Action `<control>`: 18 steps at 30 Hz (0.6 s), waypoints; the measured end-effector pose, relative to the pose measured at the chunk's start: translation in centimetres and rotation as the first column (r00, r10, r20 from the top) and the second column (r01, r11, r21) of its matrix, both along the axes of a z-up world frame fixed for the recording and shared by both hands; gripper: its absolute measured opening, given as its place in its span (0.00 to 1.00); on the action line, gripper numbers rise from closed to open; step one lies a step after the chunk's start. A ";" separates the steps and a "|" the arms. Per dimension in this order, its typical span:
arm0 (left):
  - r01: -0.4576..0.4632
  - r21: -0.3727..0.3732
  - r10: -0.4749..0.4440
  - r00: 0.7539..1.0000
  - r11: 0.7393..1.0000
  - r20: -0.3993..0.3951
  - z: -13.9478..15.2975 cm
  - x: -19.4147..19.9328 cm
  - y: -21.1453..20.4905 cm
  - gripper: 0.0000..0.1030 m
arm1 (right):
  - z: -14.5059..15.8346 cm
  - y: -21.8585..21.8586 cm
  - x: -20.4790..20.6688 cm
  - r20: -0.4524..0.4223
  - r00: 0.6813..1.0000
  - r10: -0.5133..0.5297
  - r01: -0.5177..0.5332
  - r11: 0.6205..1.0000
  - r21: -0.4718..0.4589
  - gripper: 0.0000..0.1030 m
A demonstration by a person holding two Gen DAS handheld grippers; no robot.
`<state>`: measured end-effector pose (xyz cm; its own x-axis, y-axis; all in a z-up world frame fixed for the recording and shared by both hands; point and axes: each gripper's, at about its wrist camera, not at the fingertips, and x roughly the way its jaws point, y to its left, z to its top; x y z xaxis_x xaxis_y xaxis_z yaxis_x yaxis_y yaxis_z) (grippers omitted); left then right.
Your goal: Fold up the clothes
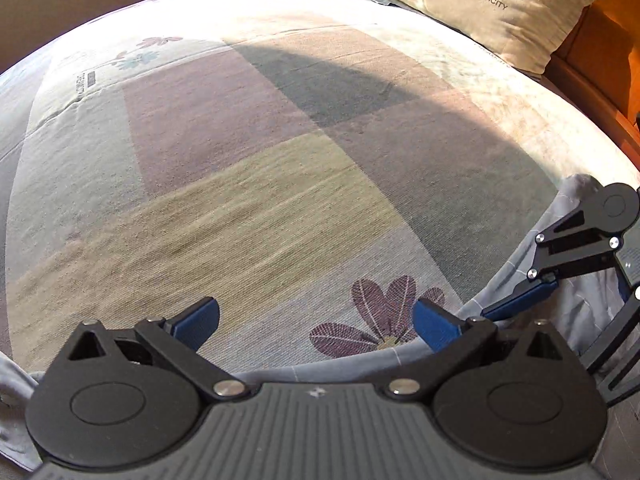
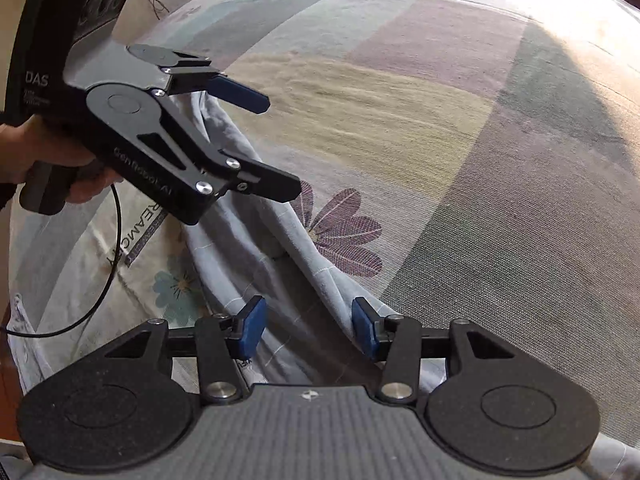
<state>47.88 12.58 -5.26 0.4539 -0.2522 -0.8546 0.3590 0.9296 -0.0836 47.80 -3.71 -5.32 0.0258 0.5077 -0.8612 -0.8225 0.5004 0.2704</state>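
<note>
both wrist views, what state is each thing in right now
left hand-held gripper: open, nothing between its fingers
right hand-held gripper: open, over the cloth, pads not pressing it
grey garment: crumpled in loose folds at the bed's near edge, not folded
bedspread: spread flat, partly sunlit
pillow: lying at the head of the bed

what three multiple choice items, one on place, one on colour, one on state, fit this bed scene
1. Where does the grey garment lie?
A. on the pillow
B. at the near edge of the bed
C. on the floor

2. What colour are the tool pads?
A. red
B. white
C. blue

3. How does the left tool stand?
A. open, nothing between its pads
B. shut on the garment
C. shut on the pillow

Answers: 1 B, it lies bunched just before both tools; 2 C, blue shows on every fingertip; 3 A, bare bedspread shows in the wide gap.
</note>
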 end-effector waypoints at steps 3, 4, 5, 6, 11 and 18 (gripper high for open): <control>-0.008 0.007 0.008 1.000 1.000 -0.014 -1.2 -0.6 -0.5 0.99 | 0.0 0.4 -1.9 0.064 0.996 0.066 -0.064 0.997 -0.039 0.52; -0.019 0.016 0.019 1.000 1.000 -0.018 -1.6 -0.8 -0.5 0.99 | -0.1 0.5 -2.3 0.077 0.994 0.080 -0.077 0.996 -0.048 0.54; -0.028 0.029 0.029 0.999 0.999 -0.020 -1.8 -1.2 -0.4 0.99 | -0.2 0.5 -2.6 0.087 0.992 0.094 -0.089 0.994 -0.057 0.56; -0.038 0.043 0.039 0.999 0.998 -0.021 -2.1 -1.5 -0.3 0.99 | -0.2 0.6 -2.7 0.094 0.991 0.098 -0.092 0.994 -0.061 0.56; -0.063 0.085 0.064 0.998 0.994 -0.005 -2.6 -3.8 0.6 0.99 | 0.4 0.3 -2.3 0.095 0.990 0.102 -0.097 0.994 -0.052 0.58; -0.112 0.101 0.113 0.994 0.989 -0.005 -3.1 -5.7 2.0 0.99 | 2.8 0.5 0.6 0.094 0.988 0.121 -0.123 0.992 0.017 0.51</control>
<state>42.18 14.57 -8.37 0.4649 -0.1128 -0.8781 0.2516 0.9678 0.0089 48.38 -3.20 -2.55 0.0418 0.5316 -0.8459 -0.8990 0.3895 0.2004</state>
